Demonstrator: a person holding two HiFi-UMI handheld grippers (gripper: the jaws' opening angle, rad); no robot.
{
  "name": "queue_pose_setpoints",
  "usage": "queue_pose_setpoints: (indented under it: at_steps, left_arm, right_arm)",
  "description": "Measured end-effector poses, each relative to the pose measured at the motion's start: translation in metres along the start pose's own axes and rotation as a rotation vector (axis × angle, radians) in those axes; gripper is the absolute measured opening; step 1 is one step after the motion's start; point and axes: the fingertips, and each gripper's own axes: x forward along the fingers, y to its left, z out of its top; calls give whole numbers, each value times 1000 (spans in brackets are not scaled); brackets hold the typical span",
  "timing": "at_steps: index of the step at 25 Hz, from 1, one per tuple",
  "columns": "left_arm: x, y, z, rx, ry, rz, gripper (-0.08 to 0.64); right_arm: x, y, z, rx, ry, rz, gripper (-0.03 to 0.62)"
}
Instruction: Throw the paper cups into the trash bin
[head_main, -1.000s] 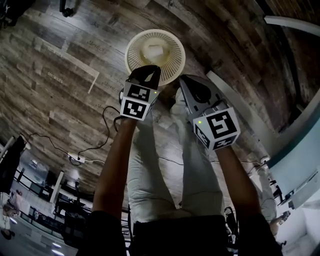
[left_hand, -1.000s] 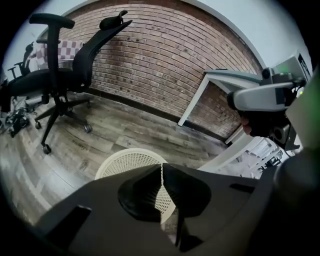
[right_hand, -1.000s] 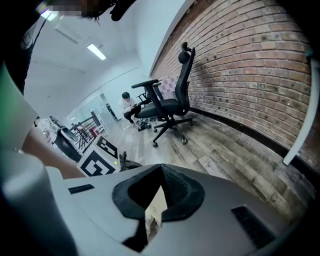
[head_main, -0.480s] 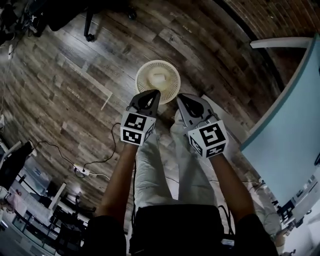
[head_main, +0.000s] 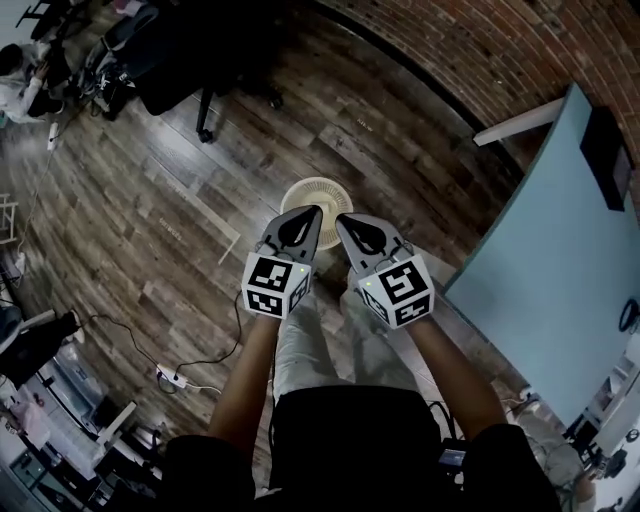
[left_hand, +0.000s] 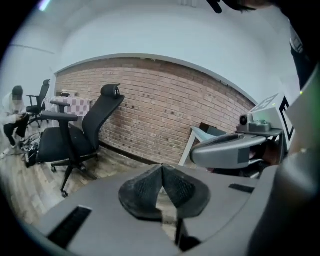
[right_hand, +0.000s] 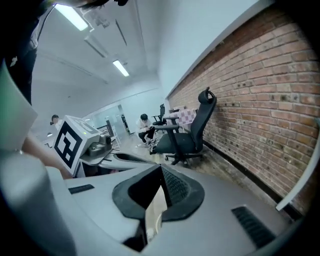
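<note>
A round cream mesh trash bin (head_main: 303, 189) stands on the wood floor, its near half hidden behind my two grippers. My left gripper (head_main: 314, 210) is held above it, jaws shut with the pads meeting and nothing between them (left_hand: 161, 168). Close beside it, my right gripper (head_main: 339, 216) is also shut and empty (right_hand: 161, 169). Each gripper shows in the other's view: the right gripper (left_hand: 227, 150) and the left gripper's marker cube (right_hand: 75, 142). No paper cup is visible in any view.
A black office chair (head_main: 195, 65) (left_hand: 80, 135) (right_hand: 187, 135) stands near the brick wall (head_main: 450, 55). A light blue table (head_main: 545, 250) is to my right. A power strip with cable (head_main: 168, 378) lies on the floor at the left. A seated person (right_hand: 144, 125) is far off.
The bin now looks smaller and farther below, and more of the room shows. The two grippers have drawn closer together above it.
</note>
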Motion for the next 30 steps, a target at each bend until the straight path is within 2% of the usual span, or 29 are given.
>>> queue_pose_setpoints:
  at_steps: [5,15,23,30]
  left_arm:
    - [-45,-24,51,-2,-90,22,9]
    - [-109,-75,148,41,-267,71,9]
    - [-138,-108,200,109,-380,93,9]
    - [-163,-127,219,140,-446,128,9]
  right_arm:
    - [-41,7,61,-48,-93,-11,3]
    - [-117,11,156,-60,-288,-49,3]
    - [-149,22,200,-113,-379,-7,3]
    - [-172,37,216,-101,-444,51,3]
